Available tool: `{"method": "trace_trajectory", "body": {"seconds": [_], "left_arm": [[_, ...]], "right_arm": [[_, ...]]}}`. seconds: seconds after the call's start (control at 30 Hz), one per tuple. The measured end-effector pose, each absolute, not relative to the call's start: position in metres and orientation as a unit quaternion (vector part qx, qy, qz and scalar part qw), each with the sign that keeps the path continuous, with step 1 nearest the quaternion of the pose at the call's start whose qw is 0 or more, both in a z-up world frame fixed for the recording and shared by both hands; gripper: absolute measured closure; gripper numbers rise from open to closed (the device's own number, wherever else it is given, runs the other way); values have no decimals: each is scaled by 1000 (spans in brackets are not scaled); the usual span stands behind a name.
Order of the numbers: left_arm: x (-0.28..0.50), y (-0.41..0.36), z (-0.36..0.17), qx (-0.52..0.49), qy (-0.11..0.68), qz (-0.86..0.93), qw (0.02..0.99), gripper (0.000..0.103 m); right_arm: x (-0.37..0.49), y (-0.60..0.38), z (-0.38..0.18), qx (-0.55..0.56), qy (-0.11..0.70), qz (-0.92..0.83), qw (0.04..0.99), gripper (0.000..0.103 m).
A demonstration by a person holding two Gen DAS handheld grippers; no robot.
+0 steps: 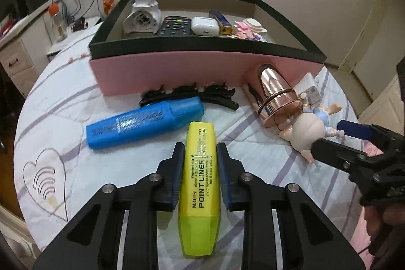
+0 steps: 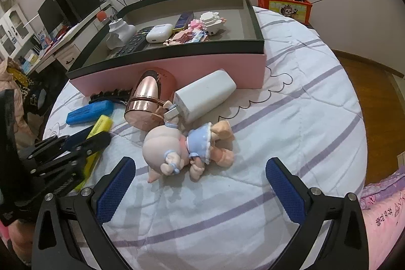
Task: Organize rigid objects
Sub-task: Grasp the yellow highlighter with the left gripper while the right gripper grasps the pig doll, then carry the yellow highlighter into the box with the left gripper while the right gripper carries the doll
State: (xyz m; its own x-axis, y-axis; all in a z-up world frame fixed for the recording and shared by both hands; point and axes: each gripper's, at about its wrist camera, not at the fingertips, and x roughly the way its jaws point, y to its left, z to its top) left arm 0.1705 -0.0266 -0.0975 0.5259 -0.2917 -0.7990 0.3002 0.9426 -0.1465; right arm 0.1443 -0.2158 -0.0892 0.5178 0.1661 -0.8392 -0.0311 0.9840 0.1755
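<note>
Beside yellow highlighter (image 1: 200, 184): blue highlighter (image 1: 144, 124).

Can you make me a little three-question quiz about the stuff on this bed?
1. True or false: the left gripper is shut on the yellow highlighter.
2. Which lies nearest the open right gripper? A) pig doll B) blue highlighter C) white charger
3. Fill in: the earbuds case sits inside the ____.

Key: 1 true; 2 A; 3 pink box.
</note>
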Motion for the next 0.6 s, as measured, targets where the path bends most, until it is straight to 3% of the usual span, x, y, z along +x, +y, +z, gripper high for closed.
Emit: {"method": "trace_trajectory", "body": {"seconds": [0.3,0.4,0.43,0.6], "left_arm": [[160,-23,-95,-5,455,-156,877,78],[157,-21,-94,-4,453,-151,879,78],[157,-21,-93,-5,452,-149,879,78],[157,-19,-91,-10,451,-141,881,78]], "right_arm": [[157,-204,-106,34,477,35,878,0],[158,-199,-106,17,469,36,882,10],[157,-198,-103,18,466,43,884,22],[152,-202,-101,26,465,49,884,23]]}}
